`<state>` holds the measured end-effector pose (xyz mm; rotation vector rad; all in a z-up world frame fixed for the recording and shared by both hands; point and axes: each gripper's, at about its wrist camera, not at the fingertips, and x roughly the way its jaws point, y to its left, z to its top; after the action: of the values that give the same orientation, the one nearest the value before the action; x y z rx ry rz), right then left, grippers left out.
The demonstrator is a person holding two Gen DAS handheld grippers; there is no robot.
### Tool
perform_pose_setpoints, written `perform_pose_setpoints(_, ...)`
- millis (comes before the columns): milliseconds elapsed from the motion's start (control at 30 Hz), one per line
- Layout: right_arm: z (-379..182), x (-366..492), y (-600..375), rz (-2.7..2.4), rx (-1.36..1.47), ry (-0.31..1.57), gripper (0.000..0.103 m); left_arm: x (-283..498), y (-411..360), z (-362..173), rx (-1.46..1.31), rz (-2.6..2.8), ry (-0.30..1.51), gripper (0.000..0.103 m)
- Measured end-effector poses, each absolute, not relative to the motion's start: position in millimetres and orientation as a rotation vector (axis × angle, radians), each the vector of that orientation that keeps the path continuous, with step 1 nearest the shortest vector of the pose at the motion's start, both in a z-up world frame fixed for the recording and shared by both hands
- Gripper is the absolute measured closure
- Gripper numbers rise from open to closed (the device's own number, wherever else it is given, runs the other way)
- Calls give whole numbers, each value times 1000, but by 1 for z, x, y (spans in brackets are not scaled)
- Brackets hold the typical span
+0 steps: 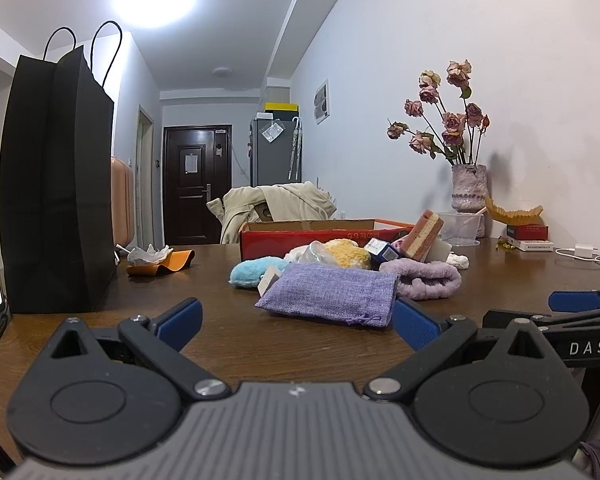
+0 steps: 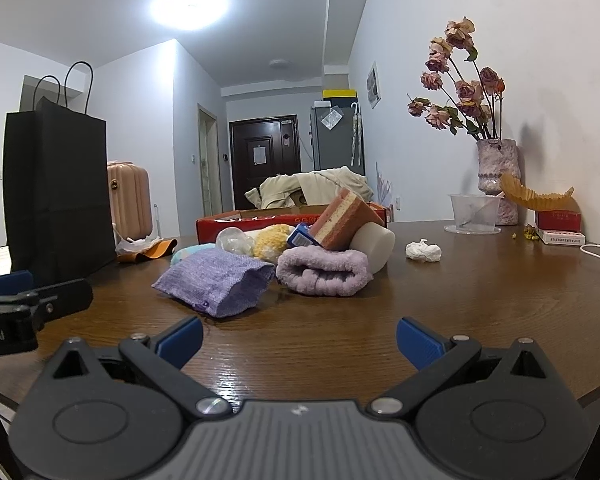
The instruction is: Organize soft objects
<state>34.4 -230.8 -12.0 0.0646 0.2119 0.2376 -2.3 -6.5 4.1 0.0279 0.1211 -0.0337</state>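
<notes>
A pile of soft things lies mid-table in front of a red cardboard box [image 1: 300, 236] [image 2: 228, 222]. Nearest is a purple woven pouch [image 1: 328, 294] [image 2: 216, 280]. Beside it sits a rolled lilac towel [image 1: 424, 278] [image 2: 324, 272]. Behind them are a light blue plush [image 1: 250, 272], a yellow fluffy ball [image 1: 346, 254] [image 2: 270, 242], a pink layered sponge [image 1: 424, 234] [image 2: 342, 218] and a white foam cylinder [image 2: 374, 244]. My left gripper [image 1: 298, 324] is open just short of the pouch, holding nothing. My right gripper [image 2: 300, 340] is open over bare wood, short of the towel.
A tall black paper bag [image 1: 56, 184] [image 2: 56, 192] stands at the left. An orange cloth with crumpled tissue [image 1: 160, 262] lies beside it. A vase of dried roses [image 1: 468, 188] [image 2: 496, 176], a clear plastic cup [image 2: 474, 210], small boxes and a charger line the right wall. A white crumpled wad [image 2: 422, 251] lies right of the pile.
</notes>
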Motion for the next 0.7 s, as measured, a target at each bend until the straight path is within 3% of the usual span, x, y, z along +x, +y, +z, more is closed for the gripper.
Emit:
perform_pose_setpoints(433,-8,35,-232,221,71,182,0,5,-5,3,31,-48,133,0)
perform_pose_setpoints(700,14,73,-242,300,249,320,0,48,9,34,19,-86,276,0)
